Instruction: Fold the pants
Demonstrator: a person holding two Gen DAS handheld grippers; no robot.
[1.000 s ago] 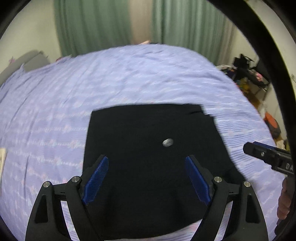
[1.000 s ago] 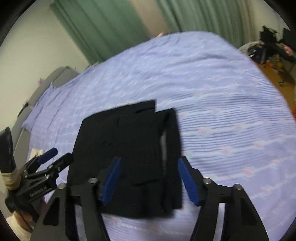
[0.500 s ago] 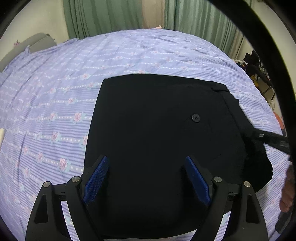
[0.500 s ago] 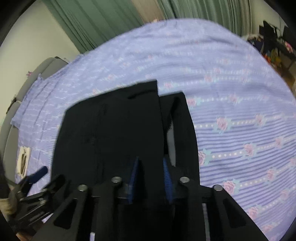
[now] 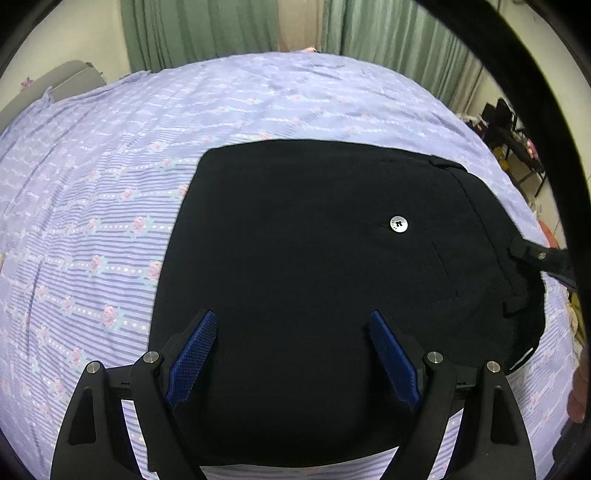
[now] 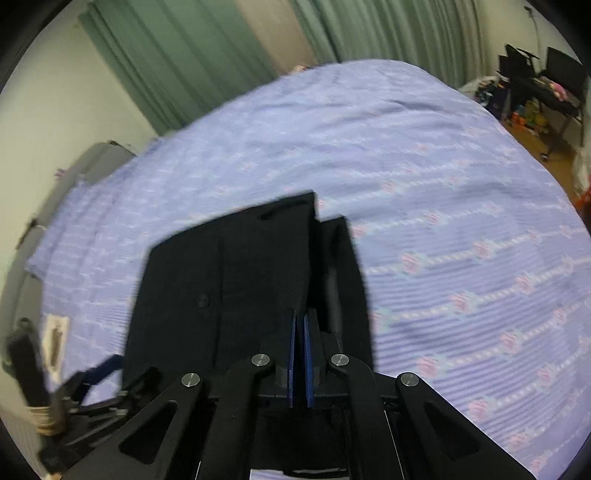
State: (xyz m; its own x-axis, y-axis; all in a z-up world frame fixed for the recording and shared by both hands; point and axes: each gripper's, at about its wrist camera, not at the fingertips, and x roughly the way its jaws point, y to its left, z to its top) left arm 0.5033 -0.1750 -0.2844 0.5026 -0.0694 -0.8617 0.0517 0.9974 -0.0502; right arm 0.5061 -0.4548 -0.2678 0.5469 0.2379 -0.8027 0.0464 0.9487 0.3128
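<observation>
The black pants [image 5: 314, 258] lie folded into a compact rectangle on the purple floral bedsheet [image 5: 110, 166], a silver button [image 5: 399, 224] facing up. My left gripper [image 5: 291, 354] is open, its blue pads spread over the near edge of the pants. My right gripper [image 6: 300, 325] is shut on the waistband edge of the pants [image 6: 229, 295] at their right side. The right gripper's tip also shows in the left wrist view [image 5: 535, 254], at the pants' right edge.
Green curtains [image 5: 207, 33] hang behind the bed. A grey headboard or chair [image 5: 70, 79] stands at the far left. A dark rack with clutter [image 6: 535, 85] stands on the floor at the right. A small cream tag [image 6: 55, 343] lies on the sheet left of the pants.
My right gripper closed from wide open onto the pants' right edge. The left gripper moved closer over the pants and stayed open.
</observation>
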